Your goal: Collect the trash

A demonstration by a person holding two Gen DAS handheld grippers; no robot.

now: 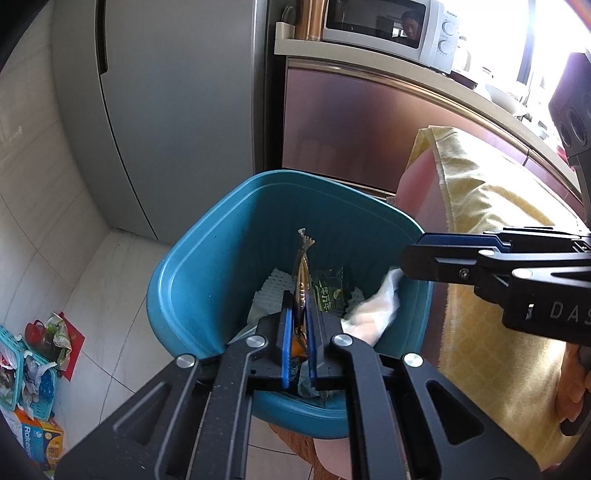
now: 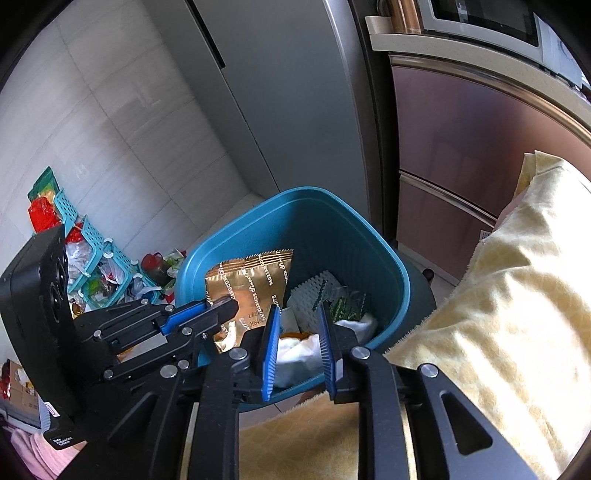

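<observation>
A teal trash bin (image 1: pixel 207 258) (image 2: pixel 351 236) stands on the floor with several wrappers and crumpled white paper (image 1: pixel 376 314) (image 2: pixel 299 350) inside. My left gripper (image 1: pixel 299 302) (image 2: pixel 221 306) is shut on a gold foil wrapper (image 1: pixel 303 258) (image 2: pixel 255 280) and holds it upright inside the bin's mouth. My right gripper (image 2: pixel 299 314) is open and empty just above the bin's near rim, over the white paper. In the left wrist view the right gripper (image 1: pixel 413 254) reaches in from the right over the bin's rim. A green packet (image 1: pixel 328 291) (image 2: pixel 347 306) lies in the bin.
A grey fridge (image 1: pixel 166 110) and a brown cabinet (image 1: pixel 369 140) with a microwave (image 1: pixel 388 29) stand behind the bin. A yellow cloth (image 1: pixel 491 258) (image 2: pixel 498 295) covers something at the right. Teal baskets (image 2: pixel 92 251) with clutter sit on the floor at left.
</observation>
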